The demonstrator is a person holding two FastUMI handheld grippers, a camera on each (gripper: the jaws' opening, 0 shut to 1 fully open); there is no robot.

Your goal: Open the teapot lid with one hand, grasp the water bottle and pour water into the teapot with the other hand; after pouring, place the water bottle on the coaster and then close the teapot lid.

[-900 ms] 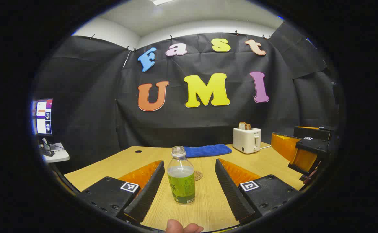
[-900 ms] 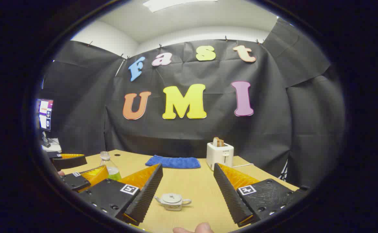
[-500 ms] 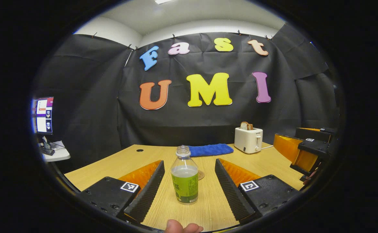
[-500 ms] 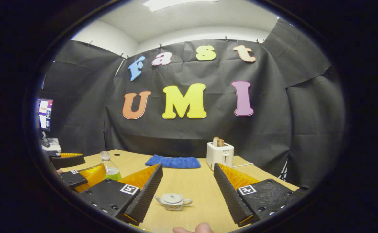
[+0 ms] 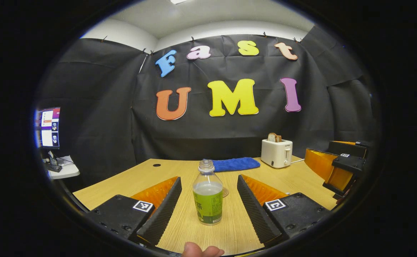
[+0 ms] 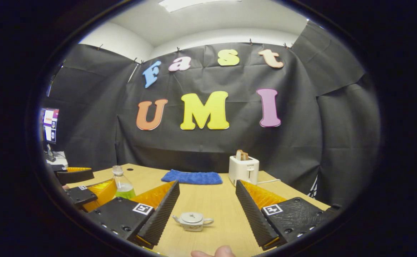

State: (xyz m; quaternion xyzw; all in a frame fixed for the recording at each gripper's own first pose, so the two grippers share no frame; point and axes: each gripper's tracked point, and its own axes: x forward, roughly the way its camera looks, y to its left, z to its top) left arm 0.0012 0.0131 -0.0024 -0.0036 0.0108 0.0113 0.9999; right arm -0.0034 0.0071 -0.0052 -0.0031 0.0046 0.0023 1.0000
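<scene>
Water bottle (image 5: pixel 207 194) stood uncapped, centre-low in the left gripper view, between my wide-open left gripper (image 5: pixel 208 203). Thin plastic, part full: I judged mid-label the safest grip. Teapot (image 6: pixel 192 221), lidded, sat low-centre in the right gripper view between the spread right gripper (image 6: pixel 207 210); small, fragile lid knob.

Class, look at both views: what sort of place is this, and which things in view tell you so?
Most likely a staged recording booth rather than a real kitchen: black cloth wall, a monitor at the side, and household props, a toaster, teapot and water bottle, on a wooden table.
</scene>
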